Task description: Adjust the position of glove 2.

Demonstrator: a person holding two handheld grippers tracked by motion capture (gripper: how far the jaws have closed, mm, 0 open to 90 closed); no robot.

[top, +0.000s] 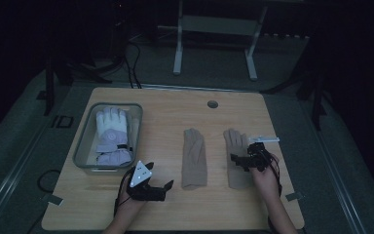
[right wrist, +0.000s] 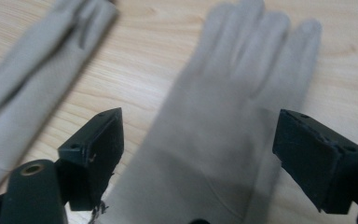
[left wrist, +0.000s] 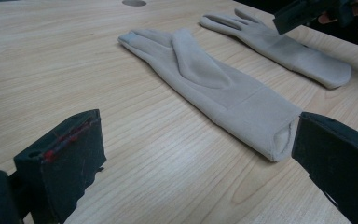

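Two beige knit gloves lie flat on the wooden table [top: 165,117], fingers pointing away from me. The left glove [top: 194,158] [left wrist: 209,79] [right wrist: 23,84] has its cuff close to my left gripper [top: 159,175] [left wrist: 200,140]. That gripper rests low on the table, open, with nothing between its jaws. My right gripper [top: 241,155] [right wrist: 205,144] hovers over the palm of the right glove [top: 234,168] [right wrist: 233,116] [left wrist: 284,46]. It stands open, its jaws straddling the glove without pressing on it. The right gripper [left wrist: 303,11] also appears far off in the left gripper view.
A clear plastic bin [top: 85,146] at the table's left holds padded white and lavender gloves [top: 112,131]. A round cable hole [top: 213,104] sits near the far edge. A small white strip [top: 265,140] lies beside the right gripper. A white metal stand [top: 214,29] is beyond the table.
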